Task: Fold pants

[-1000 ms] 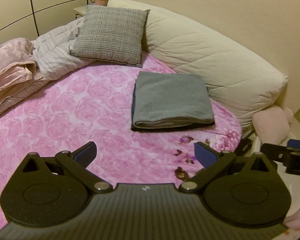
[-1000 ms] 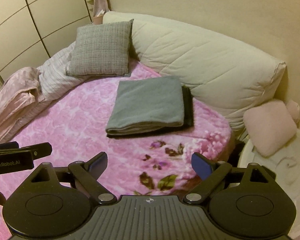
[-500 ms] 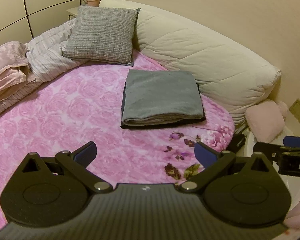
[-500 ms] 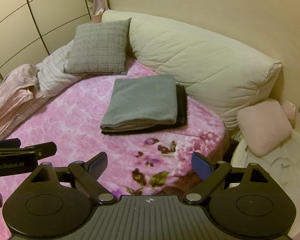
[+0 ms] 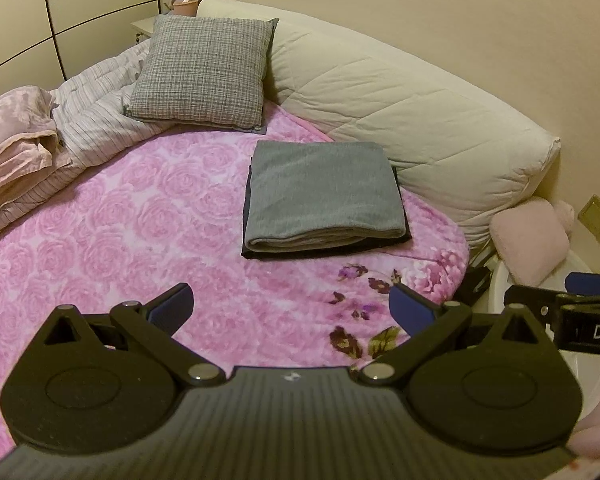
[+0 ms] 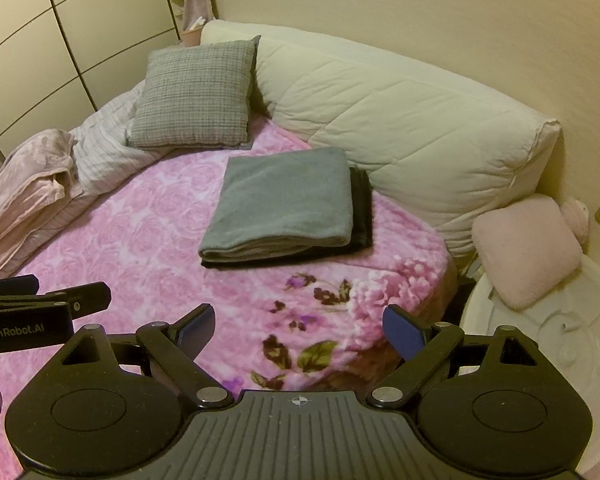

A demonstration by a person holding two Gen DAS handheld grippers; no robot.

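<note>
Folded grey fabric pants [image 5: 324,190] lay atop a dark folded garment [image 6: 362,204] on pink rose-print blanket [image 5: 140,220], 12 o'clock of both | left gripper [image 5: 290,312] fingers spread, empty | right gripper [image 6: 298,330] fingers spread, empty

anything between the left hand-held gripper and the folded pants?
Nothing: only bare pink floral blanket between the open left hand-held gripper and the folded grey pants, seen in the left wrist view.
</note>
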